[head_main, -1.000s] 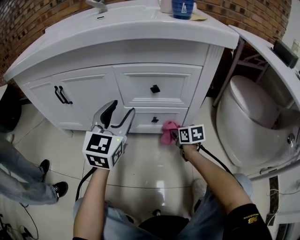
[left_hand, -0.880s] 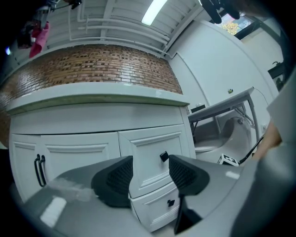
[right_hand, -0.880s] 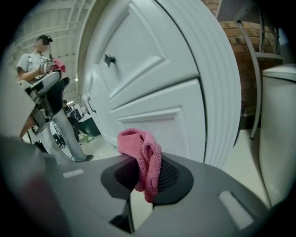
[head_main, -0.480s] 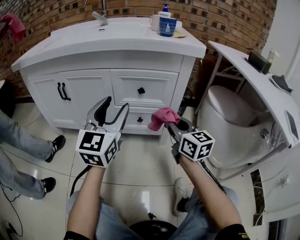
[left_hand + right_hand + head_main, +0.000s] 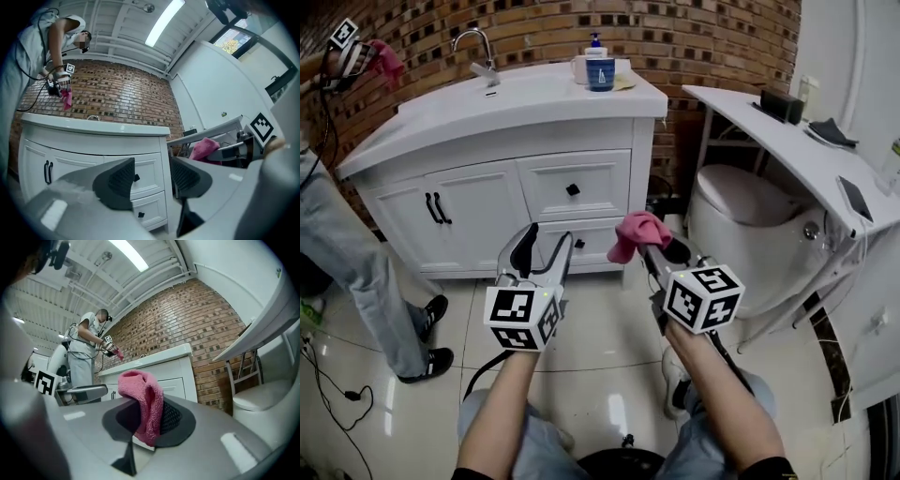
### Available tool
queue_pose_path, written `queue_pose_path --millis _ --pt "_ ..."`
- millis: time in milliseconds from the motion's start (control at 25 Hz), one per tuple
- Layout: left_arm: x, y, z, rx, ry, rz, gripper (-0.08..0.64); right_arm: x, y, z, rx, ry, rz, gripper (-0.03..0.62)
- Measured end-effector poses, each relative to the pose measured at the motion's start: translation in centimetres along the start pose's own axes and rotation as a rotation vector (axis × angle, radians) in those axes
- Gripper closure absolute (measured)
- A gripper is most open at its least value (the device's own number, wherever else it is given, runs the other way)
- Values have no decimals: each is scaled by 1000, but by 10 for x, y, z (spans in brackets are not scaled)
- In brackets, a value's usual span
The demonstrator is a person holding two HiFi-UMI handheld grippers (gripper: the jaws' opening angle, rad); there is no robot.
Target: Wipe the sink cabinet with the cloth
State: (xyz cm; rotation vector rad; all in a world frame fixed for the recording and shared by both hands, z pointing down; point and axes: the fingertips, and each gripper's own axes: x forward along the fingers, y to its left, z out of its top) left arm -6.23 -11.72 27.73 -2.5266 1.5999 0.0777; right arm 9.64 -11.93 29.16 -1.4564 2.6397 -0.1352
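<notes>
Withdrawn from the sink cabinet (image 5: 534,187) since earlier, my right gripper (image 5: 650,247) clamped the pink cloth (image 5: 636,231); my left gripper (image 5: 542,247) stood open, empty.

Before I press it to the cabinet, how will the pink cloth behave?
Likely floppy: the pink cloth droops over the right gripper, shut on it. Its fuzzy nap probably drags rather than slides. The loose fold may bunch against the sink cabinet.

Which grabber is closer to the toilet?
Right. The right gripper, shut on the pink cloth, is just left of the toilet. The left gripper, open and empty, is farther left, in front of the sink cabinet.
</notes>
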Motion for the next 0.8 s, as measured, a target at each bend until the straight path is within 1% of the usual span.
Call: queue_pose_path --millis 160,320,400,600,800 --pt "-14 0 -8 -27 23 -12 319 -8 12 7 -39 -27 -29 534" --pt "-27 8 -5 -23 32 -15 319 -7 29 13 -156 -23 -48 534" --pt "-33 14 -5 -23 38 -10 319 -5 36 10 -187 -11 -49 534" --pt "-41 28 -6 -24 44 -2 319 3 46 1 -154 3 -32 534" --pt "-47 39 -6 -23 40 3 319 14 60 -2 -160 6 -12 534"
